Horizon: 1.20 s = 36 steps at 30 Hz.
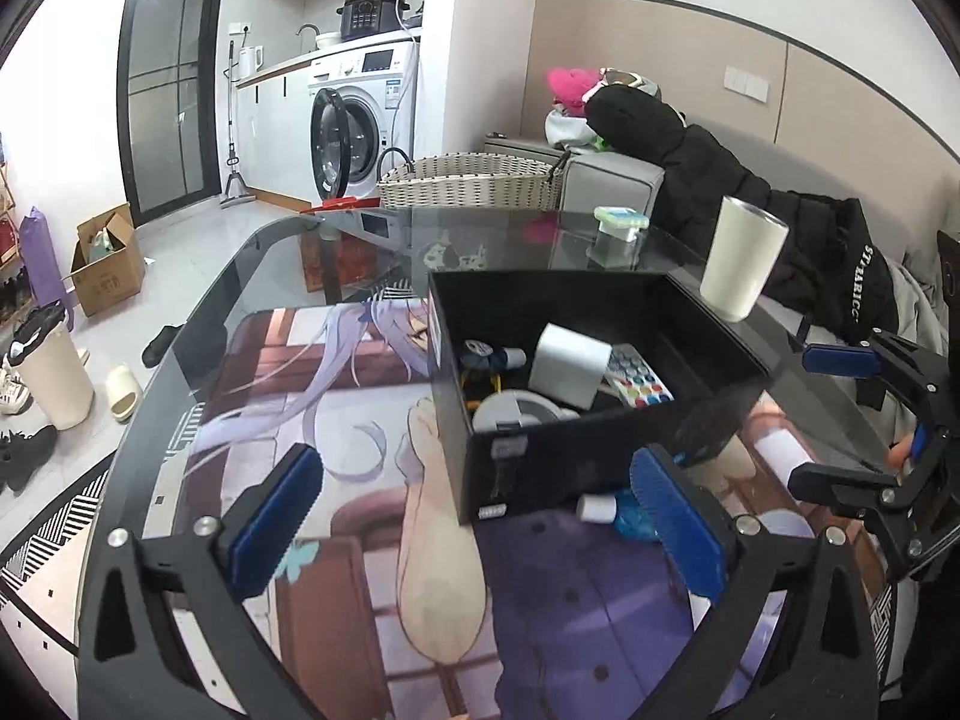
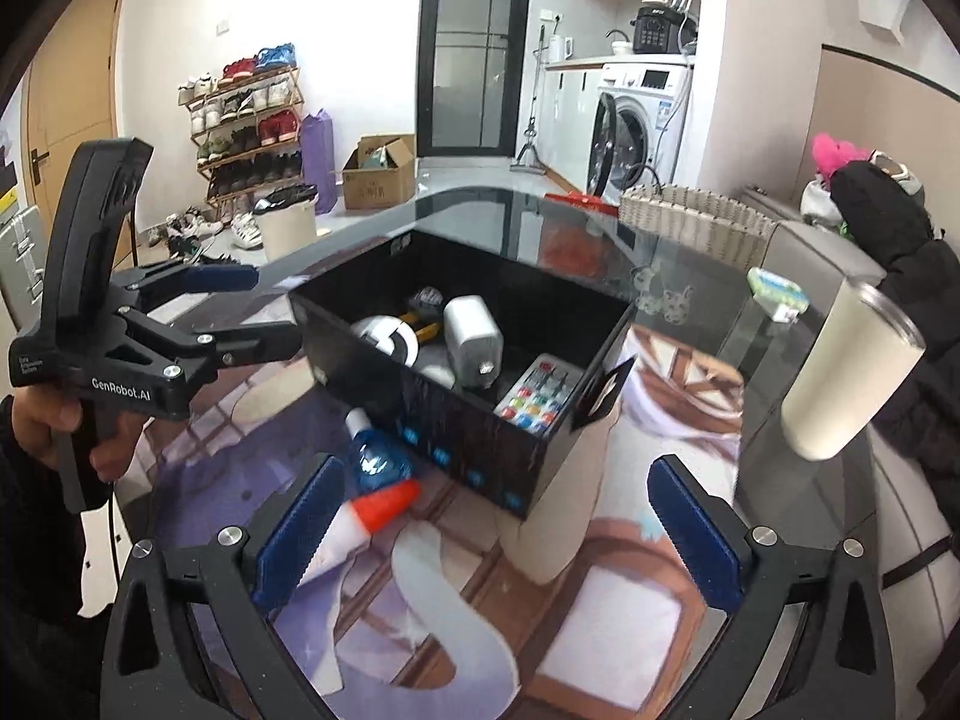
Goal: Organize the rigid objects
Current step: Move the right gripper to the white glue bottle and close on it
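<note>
A black open box (image 1: 540, 462) stands on a printed mat (image 1: 336, 396). It holds a white charger block (image 1: 570, 366), a remote with coloured buttons (image 1: 636, 381), a round grey-white item (image 1: 510, 411) and other small items. A small blue bottle (image 2: 375, 462) with a white cap and an orange-tipped tube (image 2: 384, 504) lie on the mat by the box's front wall (image 2: 456, 438). My left gripper (image 1: 480, 516) is open before the box, holding nothing. My right gripper (image 2: 495, 534) is open too, its left pad close to the tube. Each gripper shows in the other view: the right gripper (image 1: 828, 420) and the left gripper (image 2: 270, 312).
A cream tumbler (image 1: 744, 258) stands on the glass table (image 1: 252, 264) right of the box, with a small green-topped white container (image 1: 621, 222) behind it. A wicker basket (image 1: 474, 180) and a black jacket (image 1: 708, 180) lie beyond the table. A hand (image 2: 60, 420) holds the left gripper.
</note>
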Available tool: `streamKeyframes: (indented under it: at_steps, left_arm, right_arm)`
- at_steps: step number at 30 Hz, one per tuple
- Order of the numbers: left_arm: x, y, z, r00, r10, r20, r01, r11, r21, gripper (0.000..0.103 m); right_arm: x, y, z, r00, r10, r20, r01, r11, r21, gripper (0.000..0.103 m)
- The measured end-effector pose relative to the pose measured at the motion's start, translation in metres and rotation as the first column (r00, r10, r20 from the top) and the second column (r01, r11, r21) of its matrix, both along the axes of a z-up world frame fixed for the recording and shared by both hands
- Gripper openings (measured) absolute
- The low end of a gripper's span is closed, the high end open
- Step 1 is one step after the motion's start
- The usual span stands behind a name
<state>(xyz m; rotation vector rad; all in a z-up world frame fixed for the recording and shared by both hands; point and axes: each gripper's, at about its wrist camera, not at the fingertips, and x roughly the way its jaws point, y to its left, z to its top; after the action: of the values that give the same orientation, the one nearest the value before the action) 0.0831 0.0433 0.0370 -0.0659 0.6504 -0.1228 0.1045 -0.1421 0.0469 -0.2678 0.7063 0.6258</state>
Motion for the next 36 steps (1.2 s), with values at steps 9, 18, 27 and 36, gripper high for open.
streamKeyframes:
  at_steps: [9,18,27,36]
  left_arm:
    - [-0.009,-0.013,-0.011,1.0,-0.023,-0.02,0.024,0.998,0.052,0.103]
    - [-0.01,-0.017,-0.025,0.998,-0.037,-0.058,0.04,0.997,0.066,0.103]
    - [-0.012,-0.017,-0.027,0.997,-0.05,-0.063,0.054,0.997,0.06,0.103]
    - [-0.01,-0.015,-0.029,0.996,-0.051,-0.076,0.055,0.997,0.049,0.103]
  right_arm:
    - [-0.013,0.005,-0.019,0.999,0.043,-0.034,-0.044,0.999,-0.019,0.102]
    - [-0.027,0.025,-0.038,0.983,0.169,-0.077,-0.175,0.981,-0.079,0.102]
    - [-0.02,0.048,-0.055,0.964,0.233,-0.126,-0.248,0.961,-0.121,0.102]
    - [0.006,0.059,-0.059,0.942,0.266,-0.202,-0.289,0.953,-0.089,0.102]
